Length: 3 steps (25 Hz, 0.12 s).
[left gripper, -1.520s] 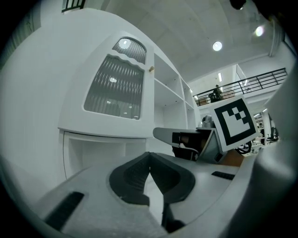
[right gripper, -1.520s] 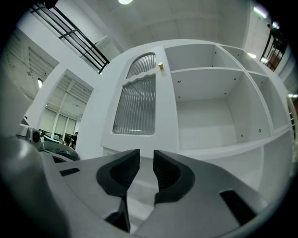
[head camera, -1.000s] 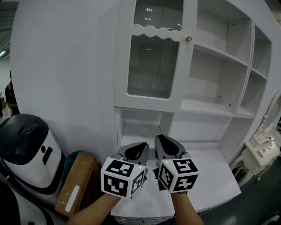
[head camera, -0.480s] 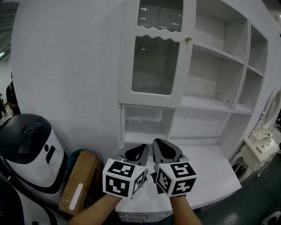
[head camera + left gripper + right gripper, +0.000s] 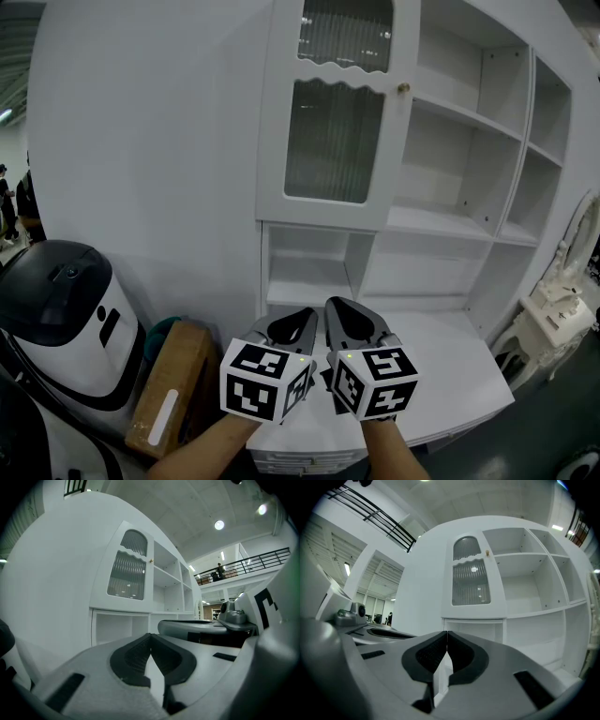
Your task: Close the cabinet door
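- Both my forearms reach forward side by side, low in the head view. My left hand-held gripper [image 5: 298, 319] and right hand-held gripper [image 5: 339, 314] point level at the white cabinet [image 5: 469, 187].
- Left hand-held gripper: clenched, jaw tips meeting, nothing between them.
- Right hand-held gripper: the same, clamped tight and empty.
- The cabinet door [image 5: 337, 122], with ribbed glass and a small knob [image 5: 403, 88] at its right edge, is up ahead. It is well apart from both grippers and looks flat against the cabinet front.
- The left marker cube [image 5: 262, 380] and right marker cube [image 5: 380, 378] carry black-and-white square patterns.
- The pale label [image 5: 159, 417] on the brown box [image 5: 173, 370] at my left is too small to read.
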Motion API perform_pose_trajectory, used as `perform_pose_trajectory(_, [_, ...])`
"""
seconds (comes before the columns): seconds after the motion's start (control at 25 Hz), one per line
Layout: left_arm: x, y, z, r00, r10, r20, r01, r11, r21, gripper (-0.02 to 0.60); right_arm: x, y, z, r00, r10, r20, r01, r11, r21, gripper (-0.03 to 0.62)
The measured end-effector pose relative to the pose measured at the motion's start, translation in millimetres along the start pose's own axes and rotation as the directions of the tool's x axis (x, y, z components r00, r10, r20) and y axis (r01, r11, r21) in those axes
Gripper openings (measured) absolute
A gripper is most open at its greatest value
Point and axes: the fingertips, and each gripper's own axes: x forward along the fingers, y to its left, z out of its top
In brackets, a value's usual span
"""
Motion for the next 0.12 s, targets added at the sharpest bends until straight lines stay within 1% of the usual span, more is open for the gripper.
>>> perform_pose_trajectory(0.12, [-0.2, -1.0, 0.2, 1.0, 0.002, 0.001, -0.002, 1.0, -0.001, 0.011, -1.2, -0.5, 0.9, 1.0, 0.002, 0.001, -0.002, 1.0, -0.002, 0.018])
